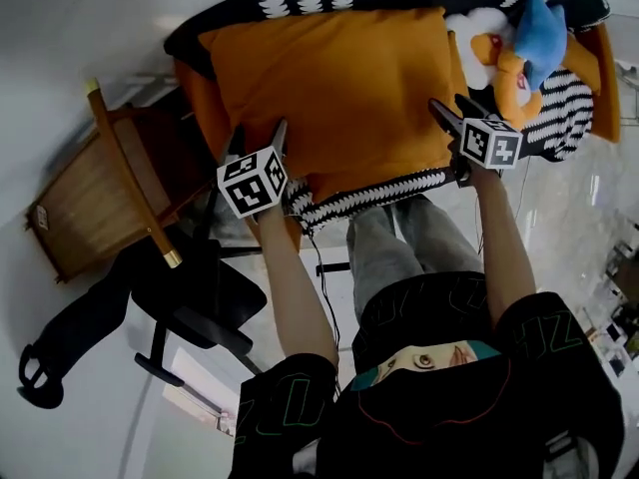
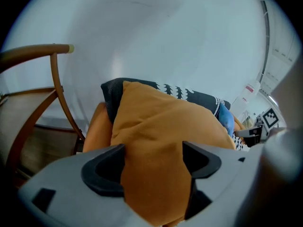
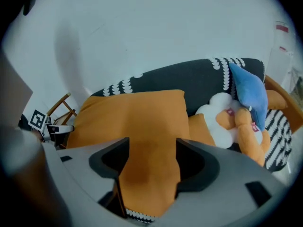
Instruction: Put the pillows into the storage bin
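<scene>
A big orange pillow (image 1: 339,88) lies on top of a soft black storage bin with white scalloped trim (image 1: 374,196). My left gripper (image 1: 262,138) is at the pillow's near left corner and my right gripper (image 1: 451,113) at its near right corner. In the left gripper view the jaws (image 2: 154,162) stand wide apart with the orange pillow (image 2: 161,126) bulging between them. The right gripper (image 3: 152,162) is the same, its jaws spread around a fold of the pillow (image 3: 137,117). A second orange pillow (image 1: 200,98) shows underneath at the left.
A plush toy in blue, orange and white (image 1: 519,48) lies in the bin's right end. A wooden chair (image 1: 110,188) stands to the left, with a black swivel-chair base (image 1: 190,307) near it. The person's legs (image 1: 399,247) are close to the bin's near rim.
</scene>
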The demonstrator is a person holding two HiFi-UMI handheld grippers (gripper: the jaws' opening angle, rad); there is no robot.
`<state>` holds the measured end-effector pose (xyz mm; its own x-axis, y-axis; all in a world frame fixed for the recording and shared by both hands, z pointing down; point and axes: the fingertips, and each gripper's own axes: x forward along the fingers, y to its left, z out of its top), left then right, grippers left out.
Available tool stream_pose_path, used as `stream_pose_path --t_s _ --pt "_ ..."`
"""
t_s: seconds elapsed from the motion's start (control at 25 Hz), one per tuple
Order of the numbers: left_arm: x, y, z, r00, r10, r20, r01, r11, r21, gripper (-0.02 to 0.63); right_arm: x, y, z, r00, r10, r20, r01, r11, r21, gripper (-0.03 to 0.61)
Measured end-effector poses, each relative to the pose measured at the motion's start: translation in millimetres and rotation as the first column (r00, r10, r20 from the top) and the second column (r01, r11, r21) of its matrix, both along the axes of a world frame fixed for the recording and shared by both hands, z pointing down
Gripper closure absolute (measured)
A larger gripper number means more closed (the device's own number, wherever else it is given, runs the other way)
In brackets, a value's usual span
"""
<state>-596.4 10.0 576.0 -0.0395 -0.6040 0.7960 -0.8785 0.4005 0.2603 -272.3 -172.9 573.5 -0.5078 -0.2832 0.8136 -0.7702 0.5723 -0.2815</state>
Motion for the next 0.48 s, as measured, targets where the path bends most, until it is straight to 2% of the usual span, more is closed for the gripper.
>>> stream_pose_path --t_s 0.08,0.2,0.36,0.48 --pt "-0.5 -4.9 8.3 1.0 0.02 -0.005 -0.02 1.0 -0.014 0.225 1.7 -6.9 13.1 1.0 0.015 -0.017 -0.016 0.999 -0.028 0.253" --pt "0.2 -7.2 21.8 0.998 0.065 0.019 -0.064 0.996 -0.061 0.227 2.8 -12.0 32.7 0.998 0.036 -0.046 -0.039 0.997 -0.067 0.218" --pt "-3.9 -8.1 29.1 0.993 0.09 0.069 -0.08 0.987 -0.141 0.222 -3.3 -13.4 53.1 0.997 0.05 -0.063 -0.058 0.991 -0.12 0.199" --pt "-5.1 -8.7 29.2 0.99 0.08 0.118 -0.06 0.985 -0.164 0.219 -5.0 -12.0 58.9 0.997 0.058 -0.059 -0.067 0.984 -0.166 0.201"
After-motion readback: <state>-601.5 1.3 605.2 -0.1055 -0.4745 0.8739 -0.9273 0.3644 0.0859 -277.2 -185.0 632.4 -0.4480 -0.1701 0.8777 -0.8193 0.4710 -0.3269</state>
